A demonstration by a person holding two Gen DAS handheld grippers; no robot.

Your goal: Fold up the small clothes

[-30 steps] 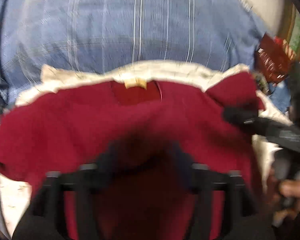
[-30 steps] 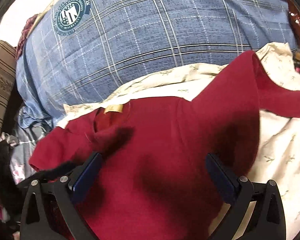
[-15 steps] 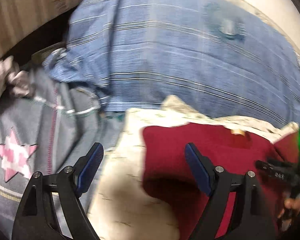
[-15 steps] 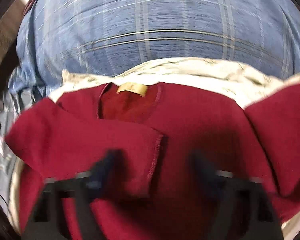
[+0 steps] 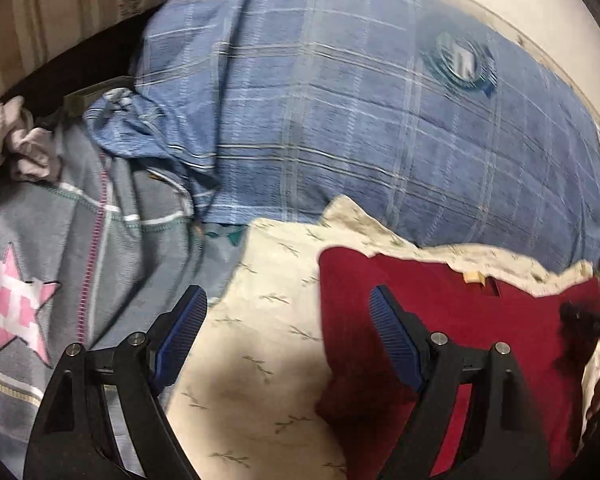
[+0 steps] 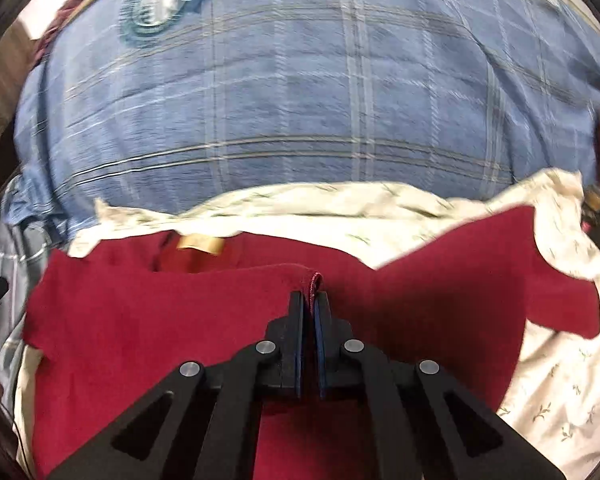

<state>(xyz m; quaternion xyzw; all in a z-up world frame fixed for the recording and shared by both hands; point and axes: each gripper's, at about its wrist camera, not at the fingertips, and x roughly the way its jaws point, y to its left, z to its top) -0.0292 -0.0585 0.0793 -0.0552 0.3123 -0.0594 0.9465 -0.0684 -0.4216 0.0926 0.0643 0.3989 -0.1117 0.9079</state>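
Your right gripper (image 6: 310,300) is clamped tight on a hemmed edge of the red shirt (image 6: 148,320); its jaws have just been closing, and a small ridge of hem (image 6: 315,280) stands up between the pads. That edge belongs to a flap folded across the shirt's front, lying left of the jaws. Ahead and to the left of the tips sits the tan neck label (image 6: 200,244). A red sleeve (image 6: 500,264) spreads out to the right of the gripper, over the cream sheet (image 6: 548,380) with the small sprig print.

Your left gripper (image 5: 288,328) stands wide apart and holds nothing. Its left pad (image 5: 180,332) hangs over the border between the sheet and a grey cloth (image 5: 32,216) with a pink star (image 5: 14,304). Its right pad (image 5: 392,336) hangs over the shirt, just inside the shirt's left edge. Between the pads lies bare sheet. Whether either pad touches fabric cannot be told. At the far right of this view a blurred dark shape sits on the shirt; it reads as the other gripper, but detail is lost.

Beyond both grippers, past the sheet's far edge, a blue checked blanket (image 5: 340,120) with a round badge (image 5: 460,60) fills the background. The shirt lies on the sheet, close under both tools.
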